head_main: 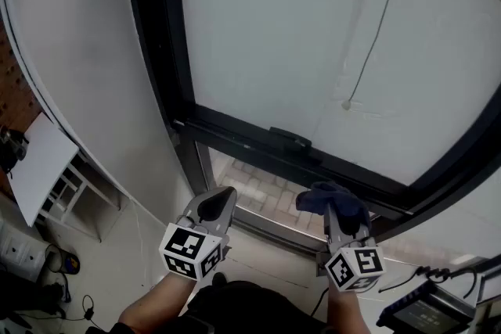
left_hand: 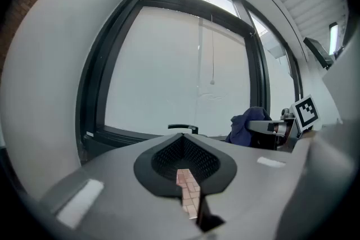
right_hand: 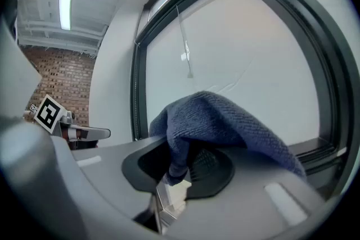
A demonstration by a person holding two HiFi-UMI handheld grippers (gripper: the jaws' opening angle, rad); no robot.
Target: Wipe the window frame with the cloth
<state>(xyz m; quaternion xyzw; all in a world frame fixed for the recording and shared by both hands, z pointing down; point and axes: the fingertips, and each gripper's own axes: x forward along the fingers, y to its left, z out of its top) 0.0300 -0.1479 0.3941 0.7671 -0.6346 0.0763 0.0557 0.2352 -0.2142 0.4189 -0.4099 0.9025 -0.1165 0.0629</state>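
Observation:
A dark blue cloth (head_main: 327, 199) is bunched at the tip of my right gripper (head_main: 338, 209), whose jaws are shut on it. It hangs just below the black window frame's bottom rail (head_main: 258, 143), apart from it. In the right gripper view the cloth (right_hand: 225, 118) drapes over the jaws of the right gripper (right_hand: 183, 163) and hides their tips. My left gripper (head_main: 218, 202) is beside it to the left, shut with nothing in it. In the left gripper view the left gripper (left_hand: 183, 140) faces the frame (left_hand: 107, 73), with the cloth (left_hand: 247, 126) at the right.
A black handle (head_main: 290, 138) sits on the bottom rail. A thin pull cord (head_main: 377, 31) hangs over the frosted pane. A brick ledge (head_main: 262, 190) shows under the rail. A white shelf unit (head_main: 47, 172) stands at the left and a dark device (head_main: 419, 315) at the lower right.

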